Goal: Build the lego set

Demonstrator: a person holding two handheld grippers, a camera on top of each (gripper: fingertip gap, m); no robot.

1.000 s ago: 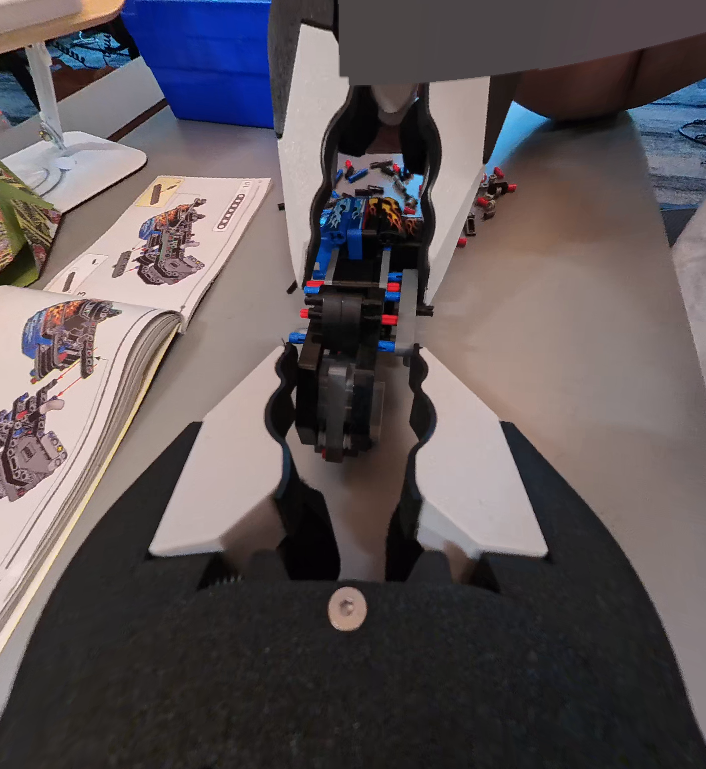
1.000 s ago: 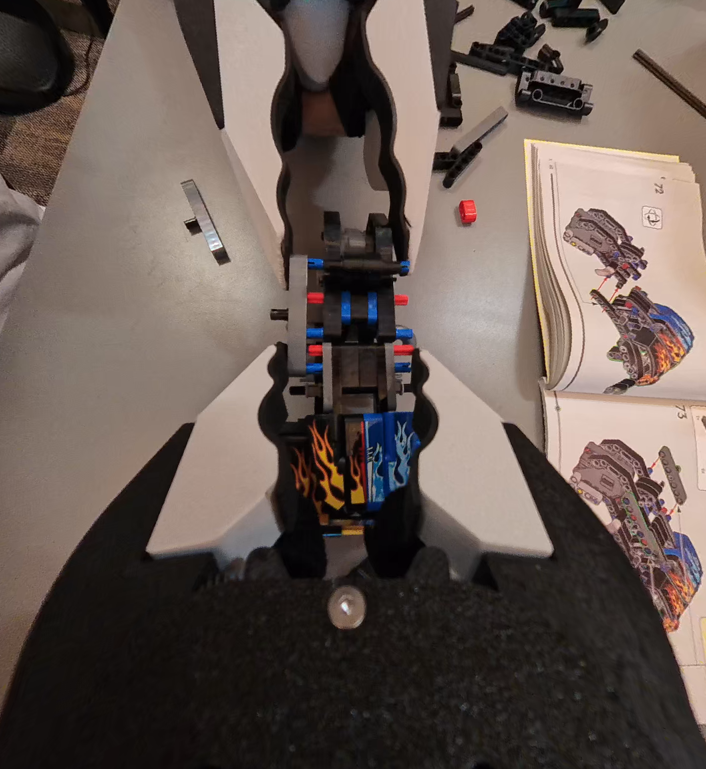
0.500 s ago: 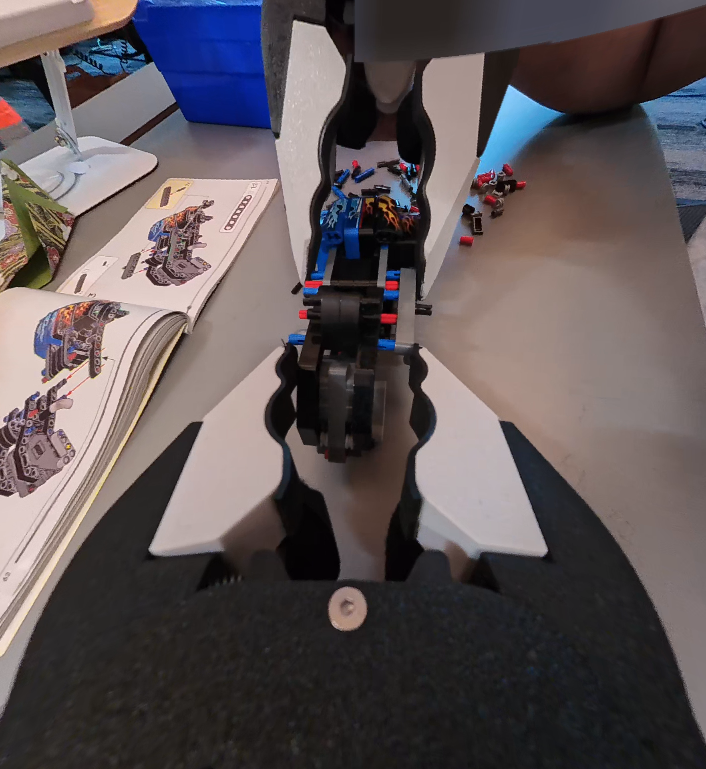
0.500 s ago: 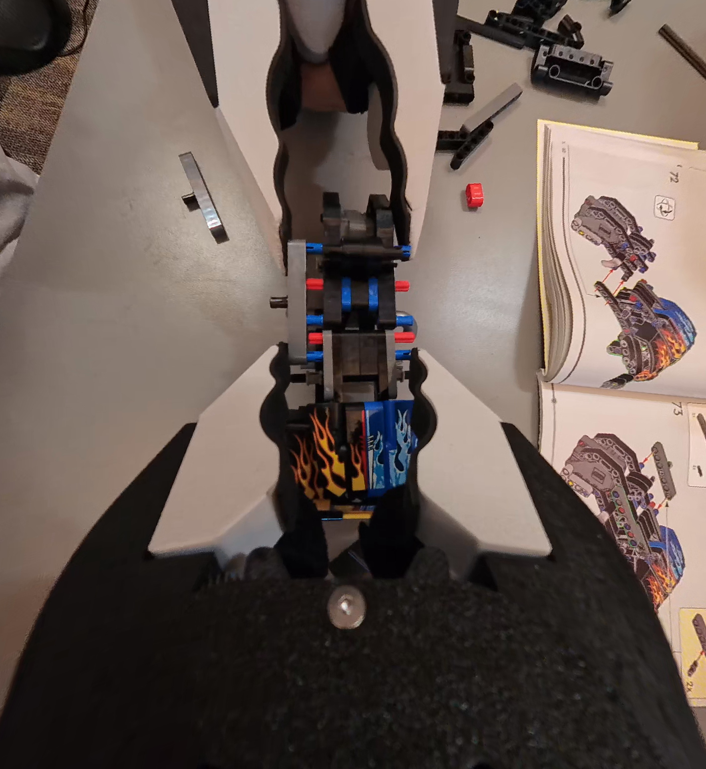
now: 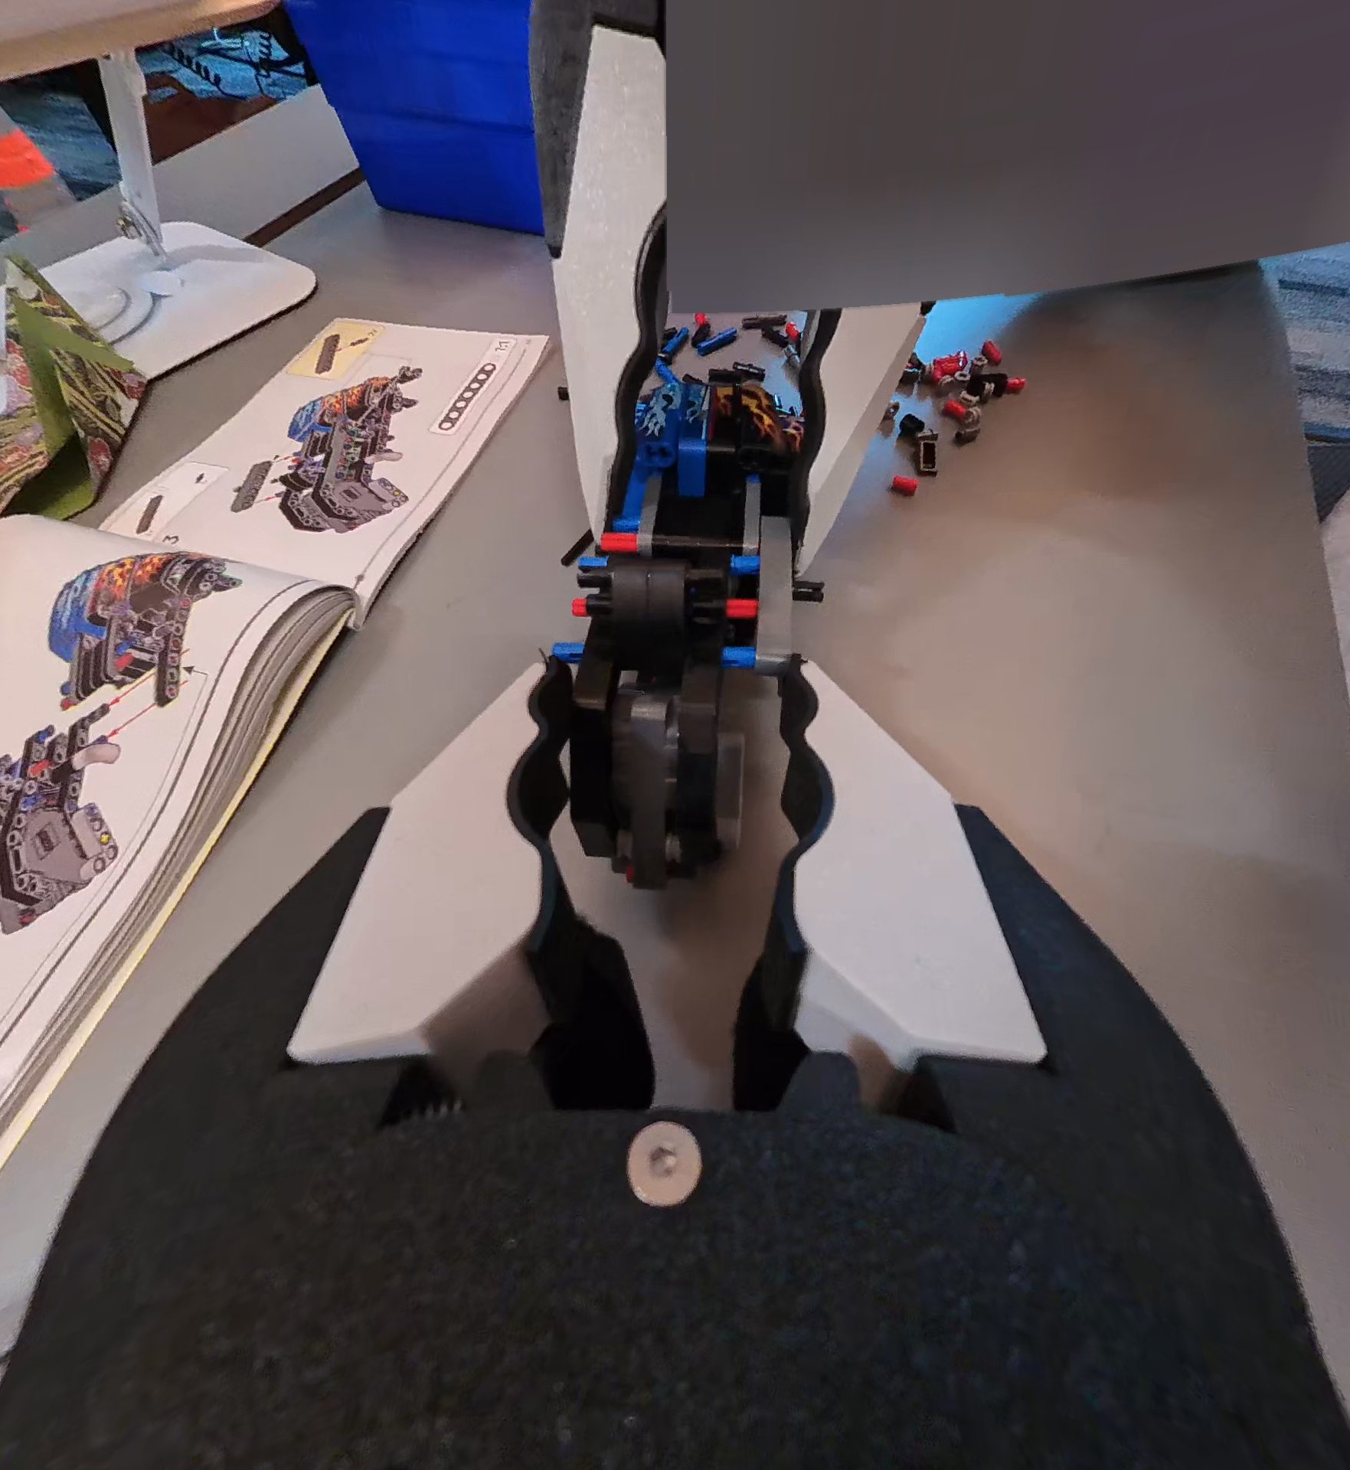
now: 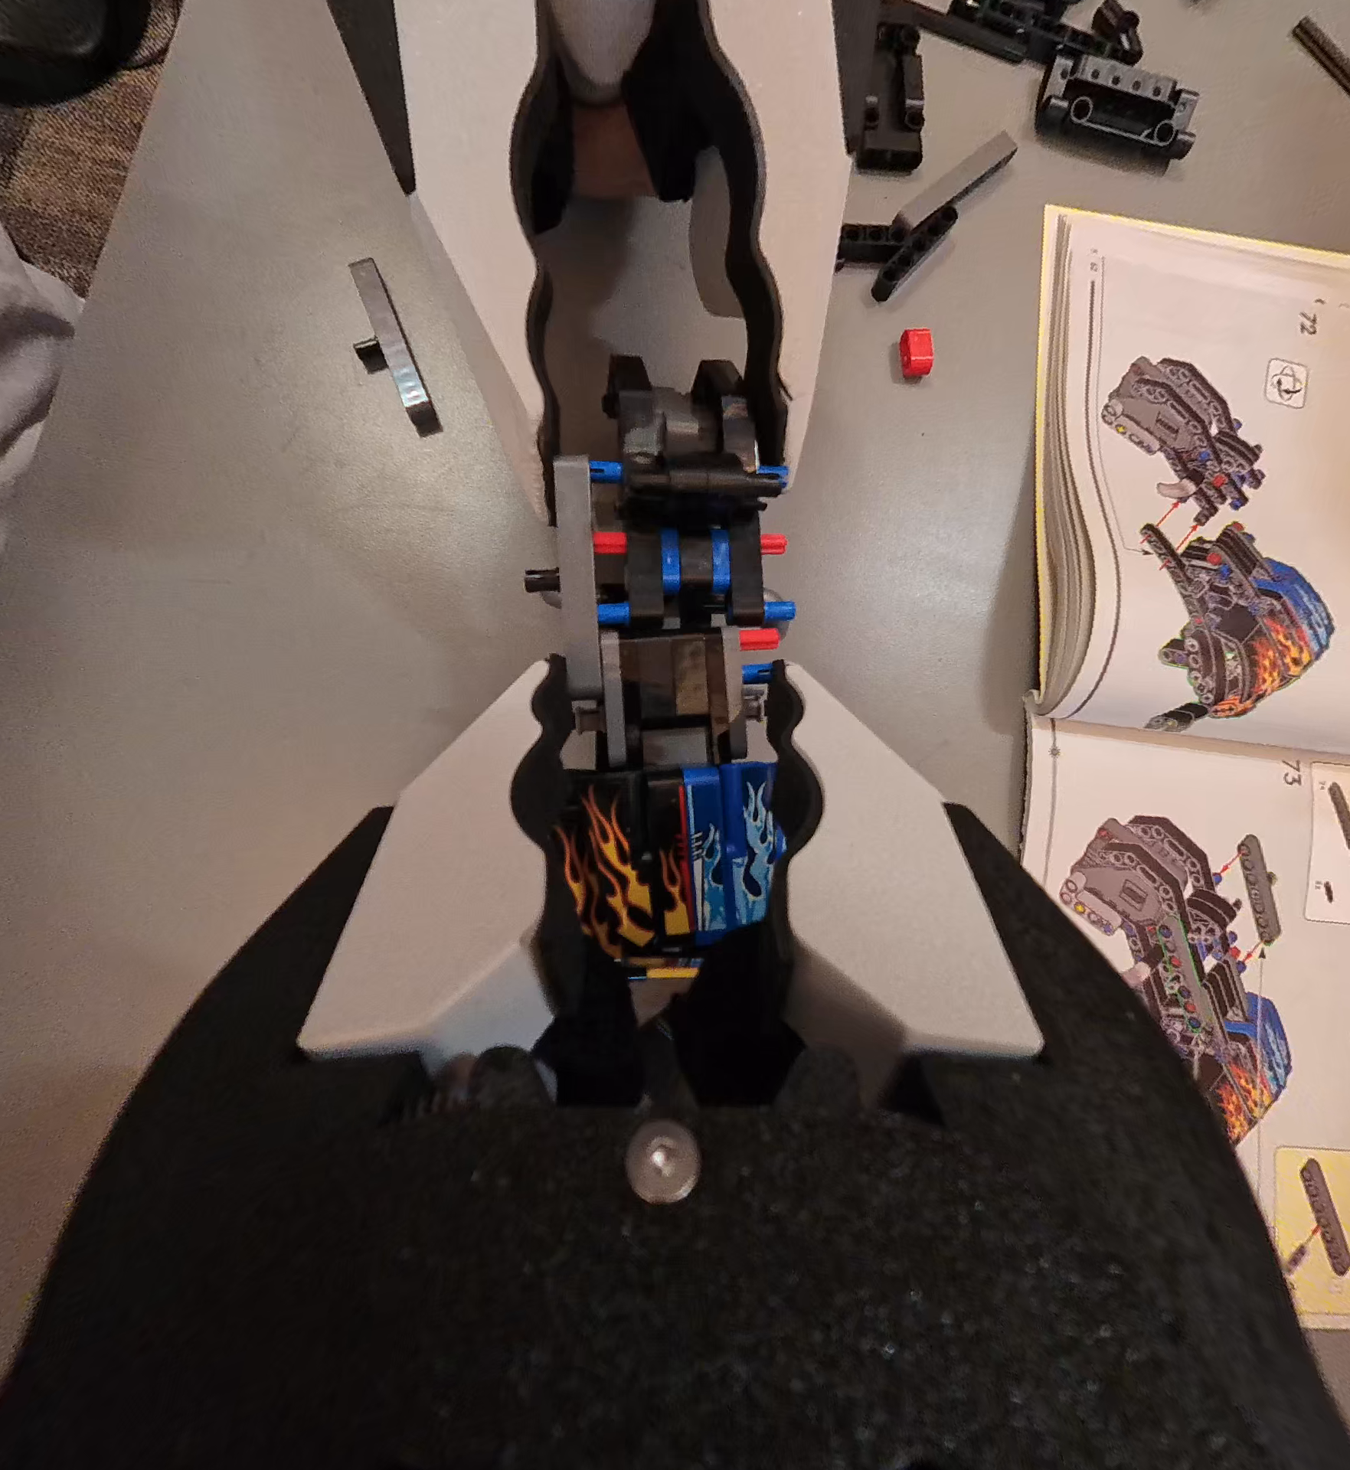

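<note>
A long lego model [image 5: 655, 636] of black, grey and blue parts with red and blue pins is held between my two grippers above the grey table [image 5: 1053, 716]. My left gripper [image 5: 671, 668] is shut on its black and grey end. My right gripper [image 6: 667, 668] is shut on the end with the orange and blue flame panels [image 6: 671, 859]. The two grippers face each other, tips nearly meeting. The right gripper also shows across in the left wrist view [image 5: 699, 549], and the left gripper in the right wrist view [image 6: 663, 453].
An open instruction booklet [image 5: 99, 756] lies left of the model and also shows in the right wrist view [image 6: 1212, 477]. Nearby lie a loose grey beam [image 6: 394, 346], a red piece [image 6: 915, 351], black parts [image 6: 1109, 103] and small pins [image 5: 958, 398]. A blue bin [image 5: 433, 103] and a white stand [image 5: 178, 286] sit behind. My hands' fingertips stand some 4 centimeters from each other. Between my left fingertips and the red piece [image 6: 915, 351] there is roughly 10 centimeters.
Both grippers have shifted slightly together with the model, so the table things drift a little in both views. Both grips are unchanged.
</note>
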